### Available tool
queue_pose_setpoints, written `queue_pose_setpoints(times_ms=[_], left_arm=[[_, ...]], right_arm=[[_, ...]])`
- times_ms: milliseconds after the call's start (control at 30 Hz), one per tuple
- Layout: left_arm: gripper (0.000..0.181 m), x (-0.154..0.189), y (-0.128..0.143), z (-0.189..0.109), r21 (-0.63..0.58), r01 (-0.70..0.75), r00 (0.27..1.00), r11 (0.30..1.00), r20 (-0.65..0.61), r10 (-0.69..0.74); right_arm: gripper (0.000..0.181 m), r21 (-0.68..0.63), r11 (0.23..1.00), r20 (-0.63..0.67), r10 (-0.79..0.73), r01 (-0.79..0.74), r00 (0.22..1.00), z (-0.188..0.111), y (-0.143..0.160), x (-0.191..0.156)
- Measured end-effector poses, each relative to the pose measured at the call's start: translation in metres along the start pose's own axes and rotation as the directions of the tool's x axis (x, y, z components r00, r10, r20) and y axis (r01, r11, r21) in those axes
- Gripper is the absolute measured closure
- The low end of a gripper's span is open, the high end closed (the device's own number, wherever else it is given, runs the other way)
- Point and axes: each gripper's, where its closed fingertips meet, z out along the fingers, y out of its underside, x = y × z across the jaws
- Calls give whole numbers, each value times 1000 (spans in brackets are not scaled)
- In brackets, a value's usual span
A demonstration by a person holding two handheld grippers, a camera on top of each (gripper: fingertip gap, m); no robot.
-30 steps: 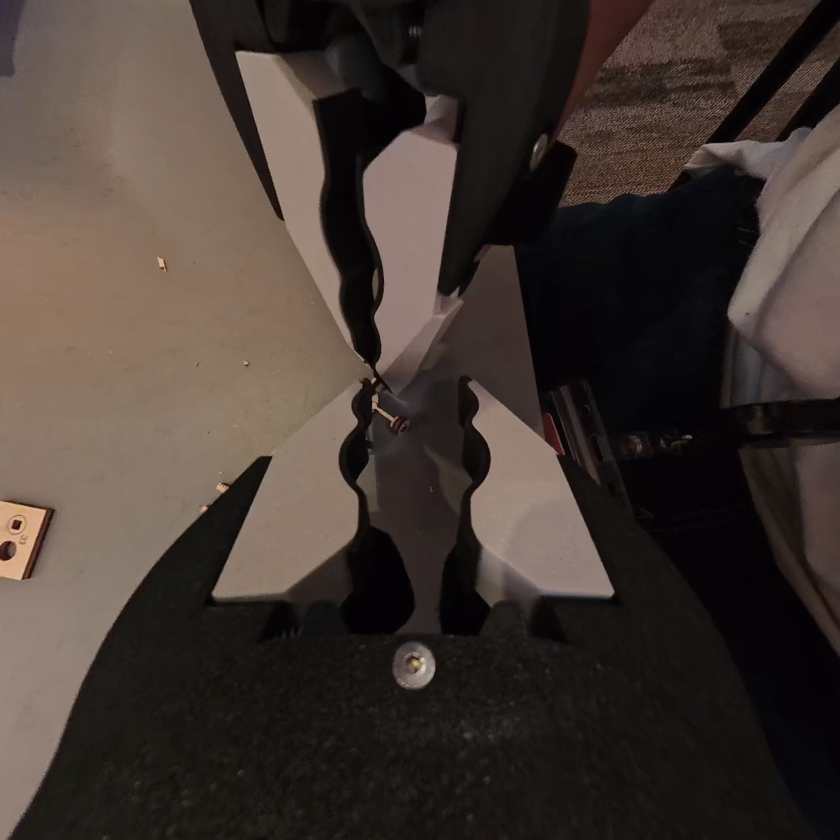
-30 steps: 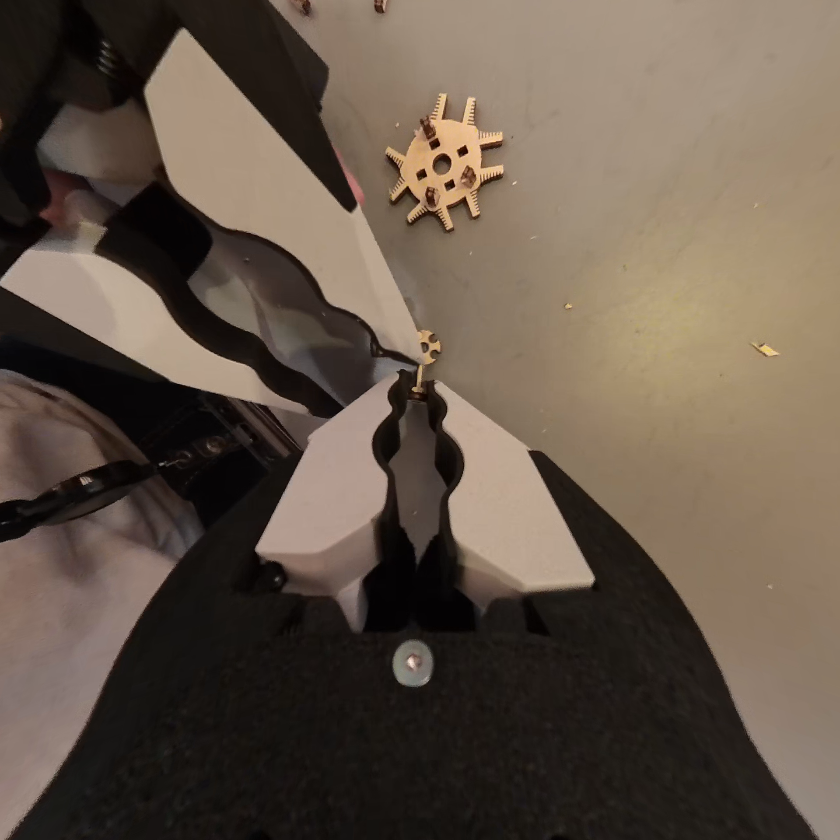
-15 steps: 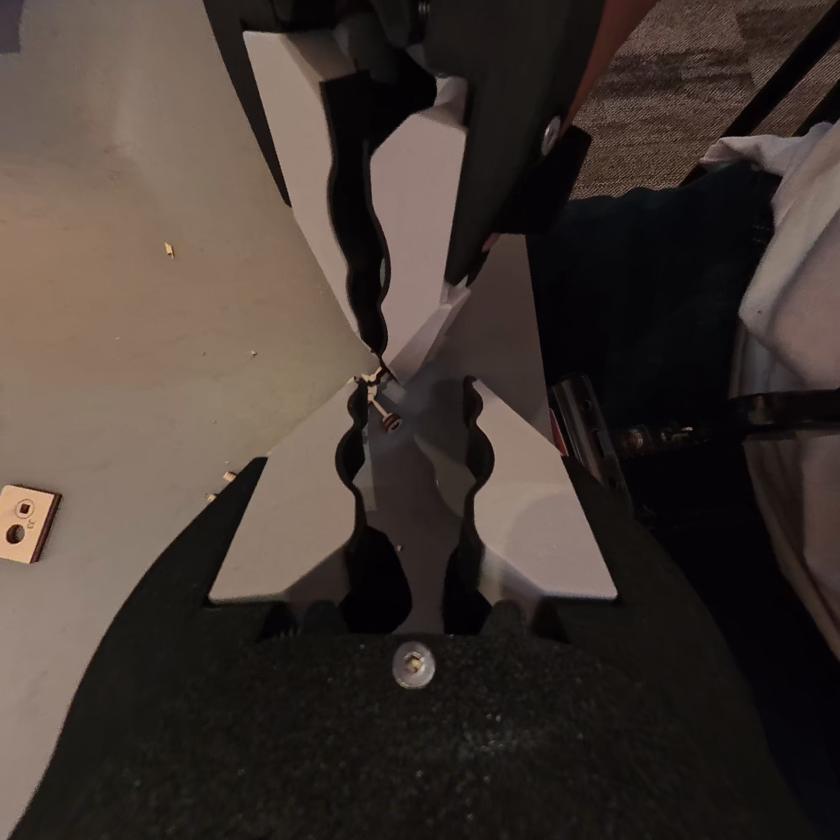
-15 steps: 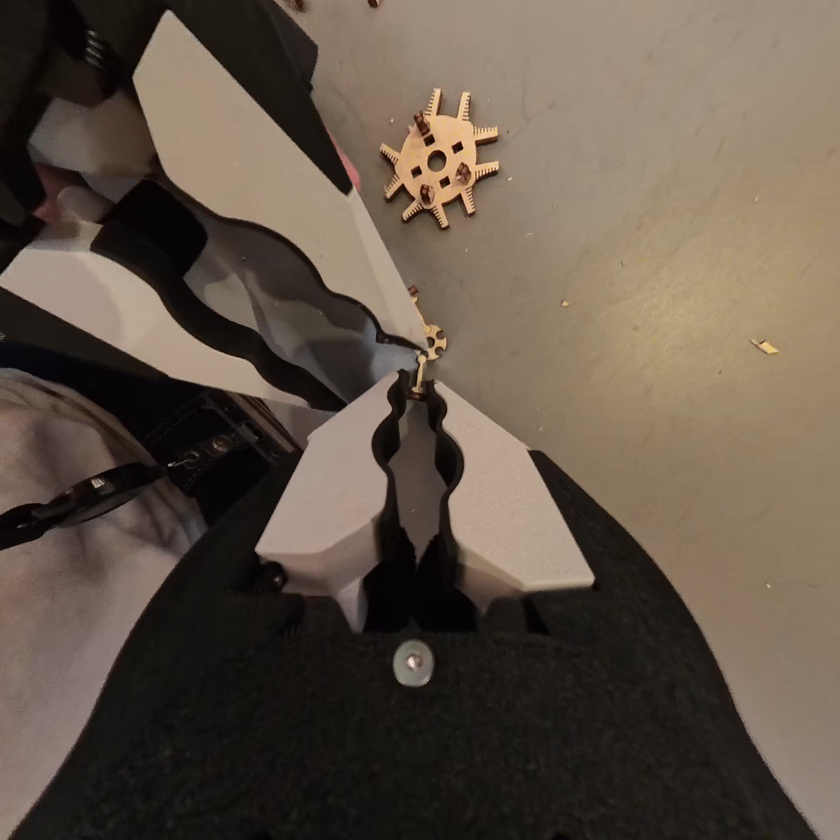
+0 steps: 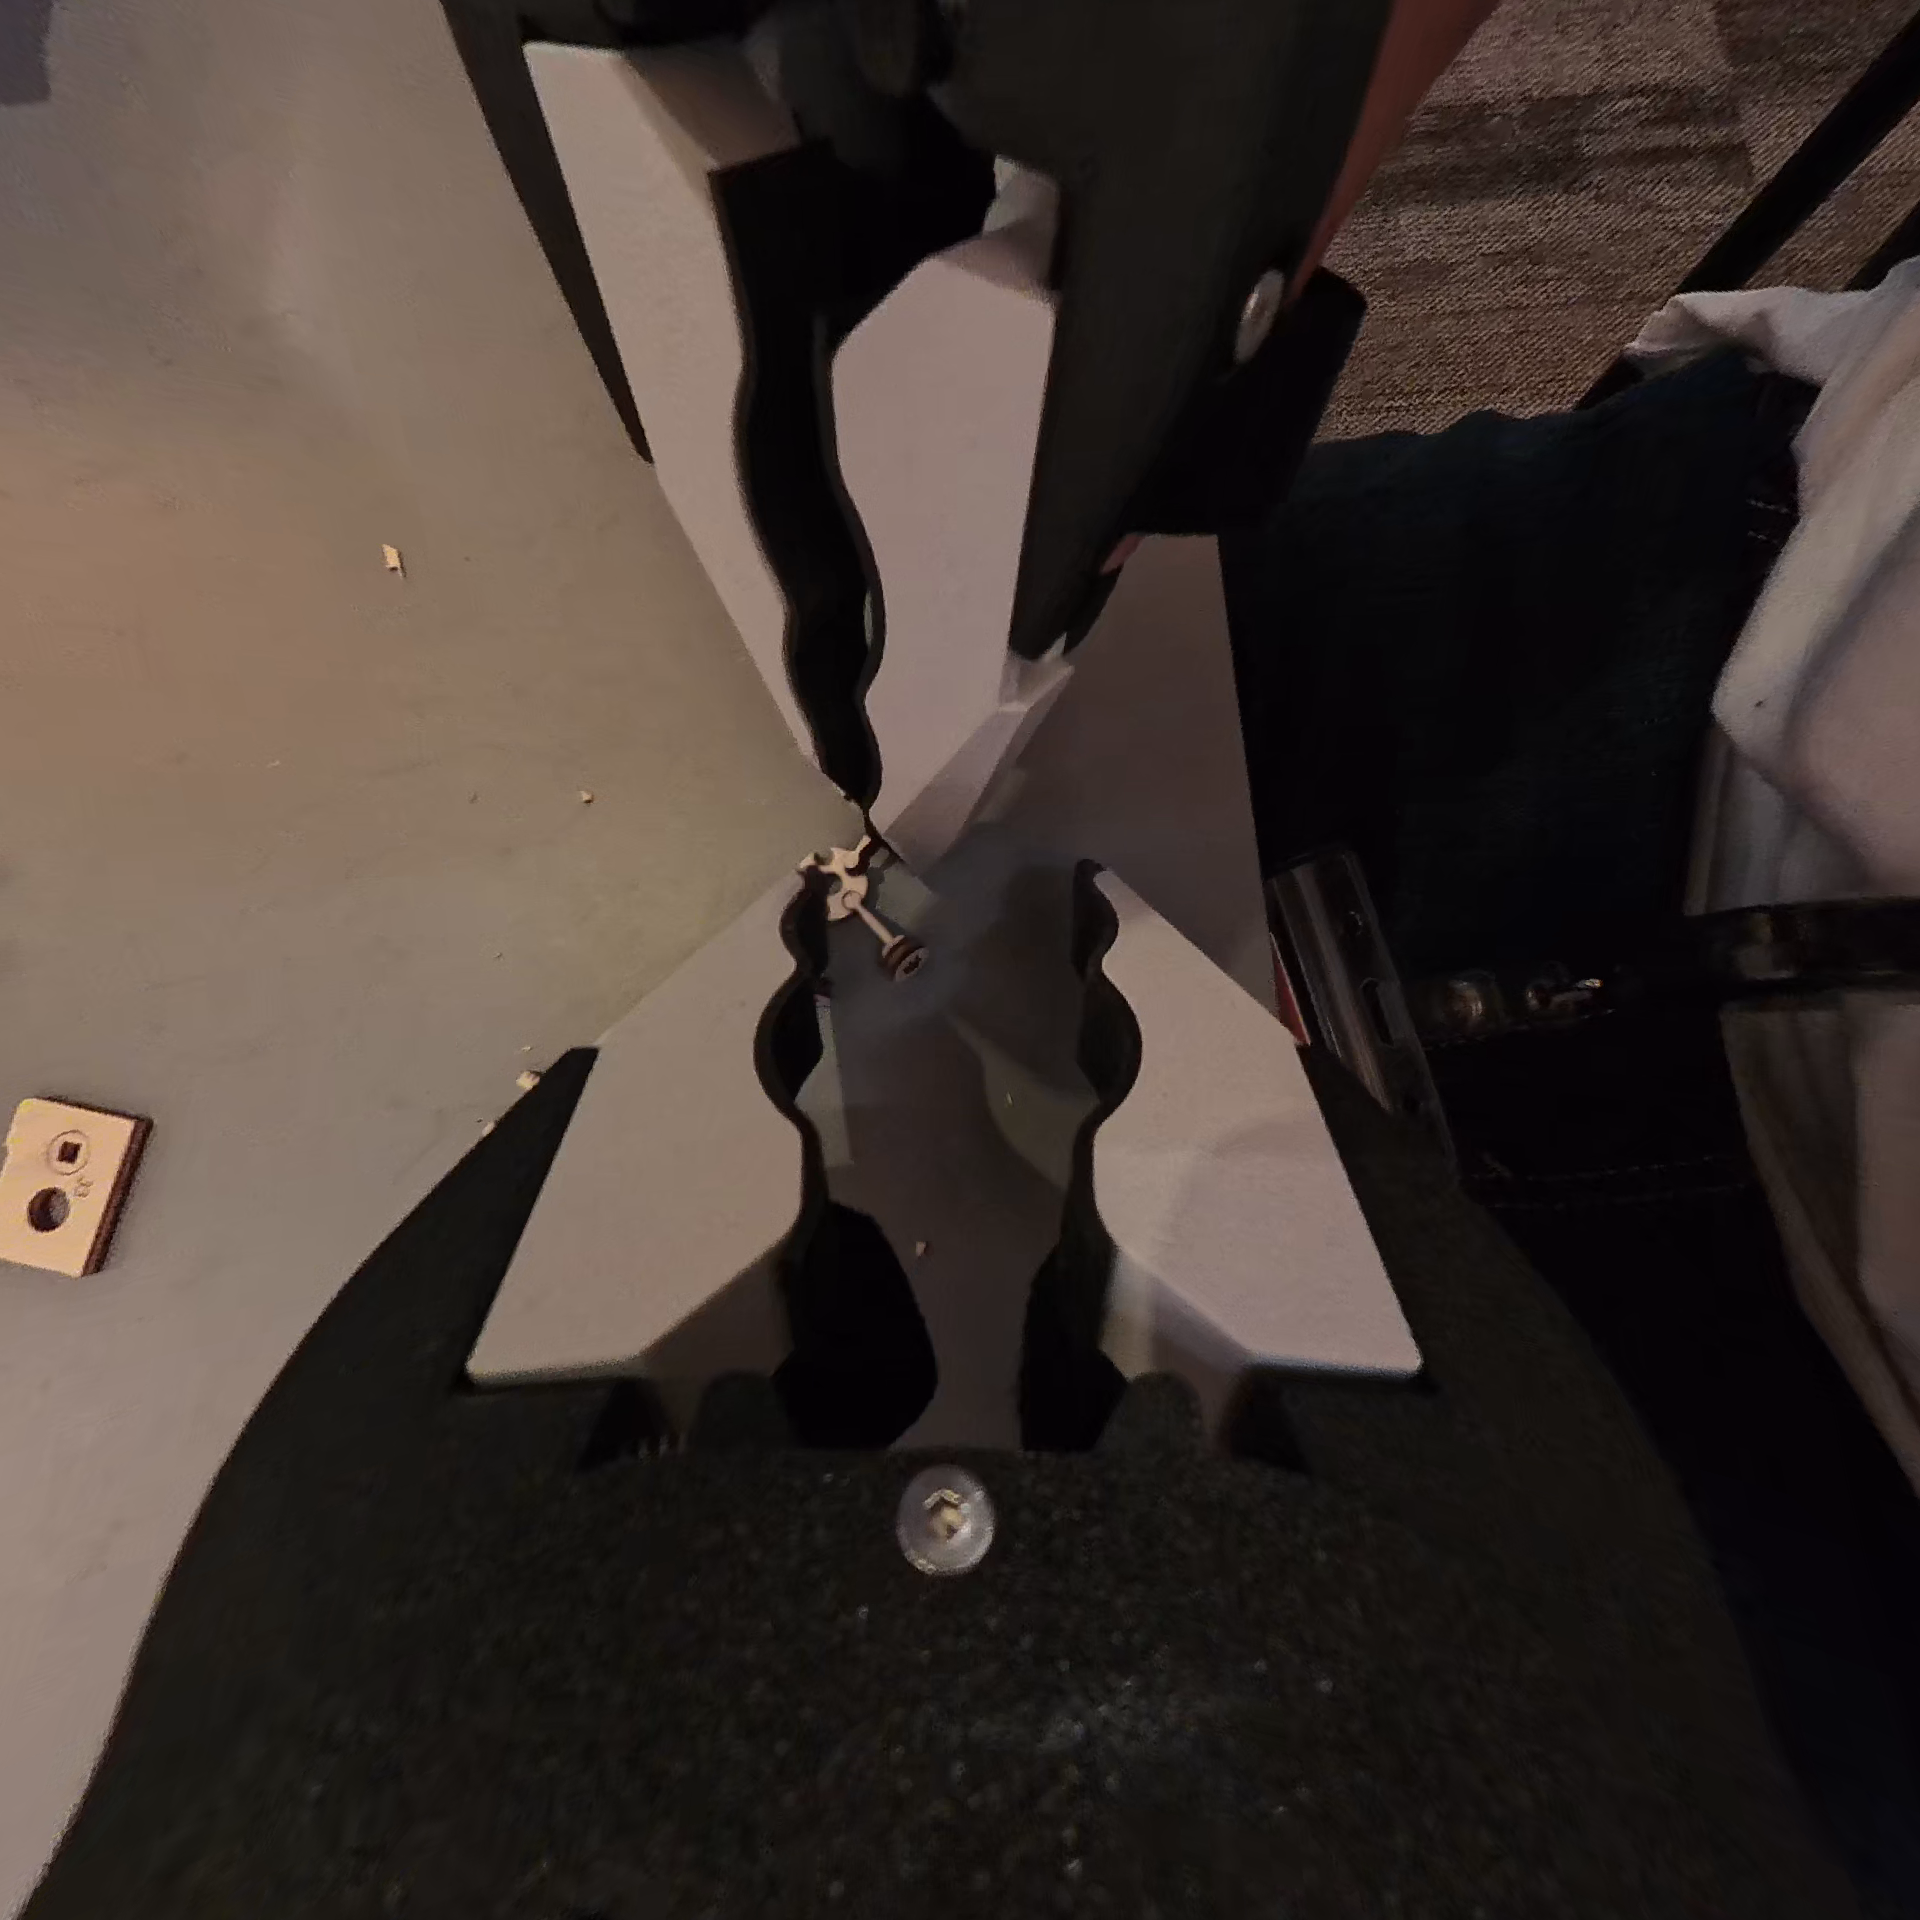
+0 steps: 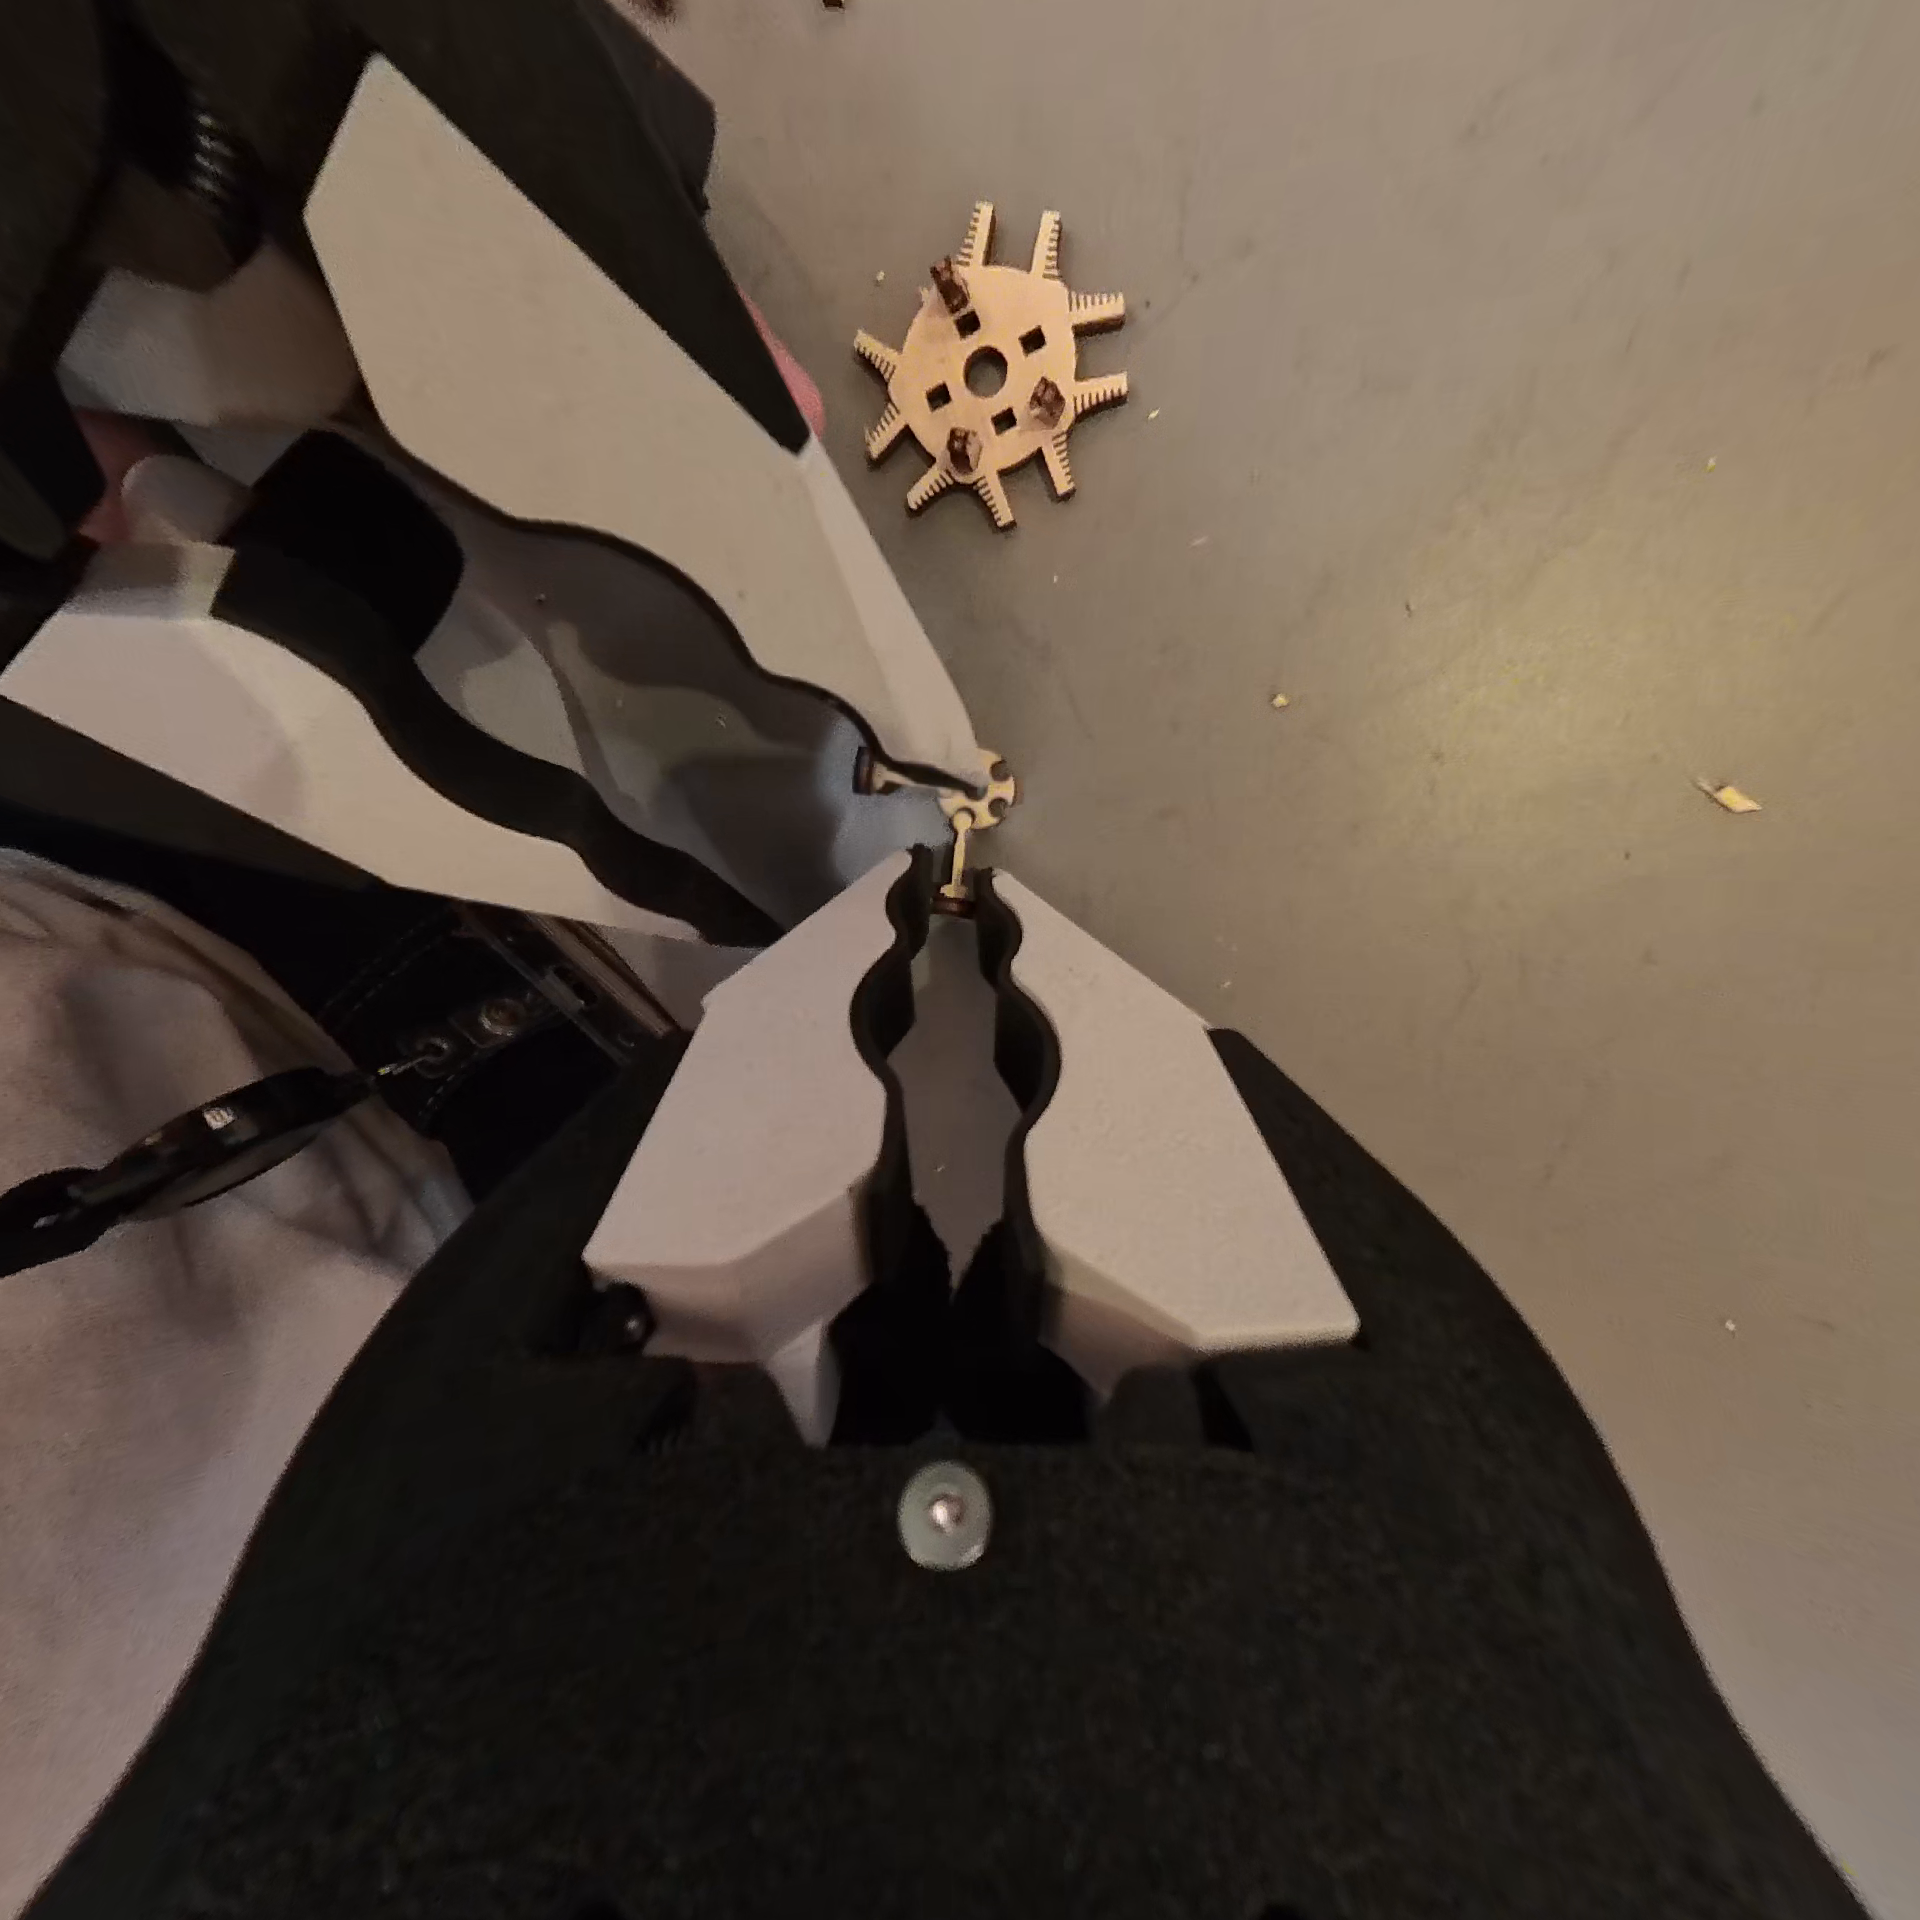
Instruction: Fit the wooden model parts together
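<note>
A tiny wooden hub [image 5: 840, 871] carries two thin pins. One pin [image 5: 902, 958] with a disc end lies in the gap between my left gripper's [image 5: 945, 883] fingers, which stand wide apart; the hub sits at its left fingertip. My right gripper [image 6: 951, 873] is shut on the other pin [image 6: 956, 896], just below the hub [image 6: 982, 795]. In the left wrist view the right gripper [image 5: 864, 816] comes down from the top, tip to tip with mine. In the right wrist view the left gripper [image 6: 873, 842] enters from the upper left, jaws apart.
A wooden disc with toothed spokes [image 6: 992, 379] lies on the grey table [image 6: 1455, 727] beyond the grippers. A square wooden plate with holes [image 5: 62, 1184] lies at the left. Wood crumbs are scattered about. A person's dark trousers [image 5: 1507, 727] and white shirt are beside the table edge. Only a small space, under 4 cm, lies between the two pairs of fingers.
Almost nothing. Both grippers stay tip to tip with only small shifts, and the hub with its pins has tilted slightly between them.
</note>
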Motion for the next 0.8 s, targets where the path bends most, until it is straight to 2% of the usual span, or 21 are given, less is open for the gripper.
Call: queue_pose_setpoints(times_ms=[600, 667, 733, 800], left_arm=[[135, 4, -1, 4, -4, -42, 999, 999, 10, 42], [142, 1, -1, 2, -15, -58, 998, 998, 33, 58], [144, -5, -10, -7, 17, -82, 993, 997, 82, 80], [144, -3, -18, -11, 62, -58, 997, 996, 62, 54]], right_arm=[[174, -20, 999, 6, 41, -41, 999, 1, -1, 1], [174, -22, 999, -1, 35, -35, 999, 1, -1, 1], [174, -26, 999, -5, 32, -32, 999, 1, -1, 1], [174, -29, 999, -6, 29, -29, 1000, 1, -1, 0]])
